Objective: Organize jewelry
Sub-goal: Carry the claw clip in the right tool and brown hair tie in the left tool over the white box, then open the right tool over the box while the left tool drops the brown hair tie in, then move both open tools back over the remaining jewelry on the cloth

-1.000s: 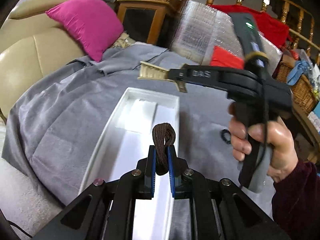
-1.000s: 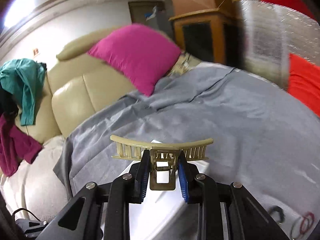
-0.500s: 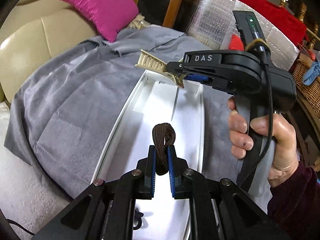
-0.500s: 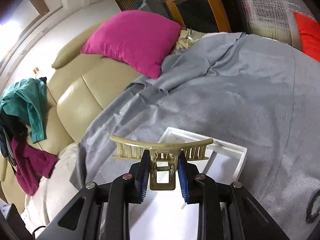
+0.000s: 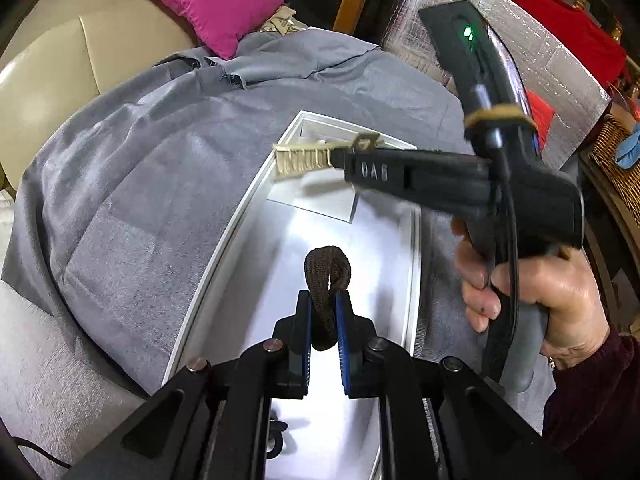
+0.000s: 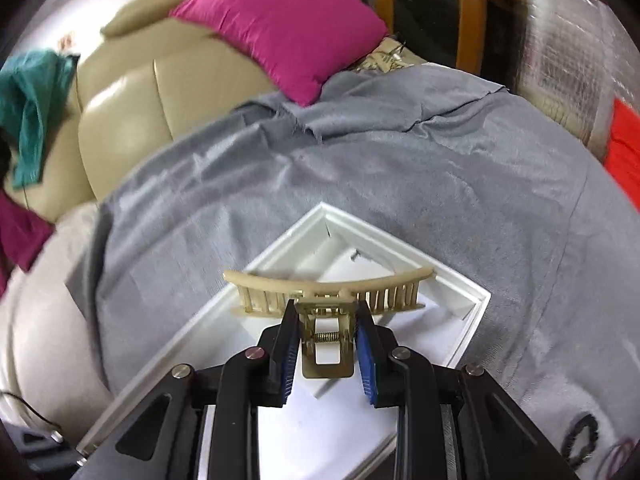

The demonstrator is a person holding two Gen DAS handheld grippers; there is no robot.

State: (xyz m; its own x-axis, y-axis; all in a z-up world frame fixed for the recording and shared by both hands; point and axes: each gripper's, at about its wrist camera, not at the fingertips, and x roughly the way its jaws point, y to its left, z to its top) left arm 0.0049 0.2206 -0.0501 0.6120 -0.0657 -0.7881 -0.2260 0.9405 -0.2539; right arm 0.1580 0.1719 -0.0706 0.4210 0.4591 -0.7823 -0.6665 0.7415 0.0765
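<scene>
**Ana:** Judging by what lies where, the sorting looks about midway. The left gripper (image 5: 323,312) is pinching a brown hair tie (image 5: 327,280) between its blue pads, and it hangs over the middle of the white tray (image 5: 208,276). Nothing from that gripper is set down yet.

**Ben:** And the other hand?

**Ana:** The right gripper (image 6: 326,320) is clamped on the spring end of a cream hair clip (image 6: 328,286), teeth pointing away, above the far corner of the tray (image 6: 472,312). The left view shows that clip (image 5: 304,158) above the tray's far end, with the person's hand (image 5: 532,296) around the handle. So both pieces are over the tray but, as far as I can judge, neither rests in it.

**Ben:** What is left on the grey cloth (image 6: 400,168)?

**Ana:** At least one dark loop (image 6: 582,440) near the lower right edge of the right view, with a faint reddish ring beside it. Those seem to need collecting.

**Ben:** Anything unclear?

**Ana:** Plenty. The near end of the tray is covered by the gripper bodies; something small and dark (image 5: 278,428) peeks out under the left one, and I cannot tell what it is. A flat white insert (image 5: 316,200) lies at the far end, but whether it marks a separate compartment is hard to say. The clip is blurred in the left view, so its height above the tray stays uncertain.
</scene>
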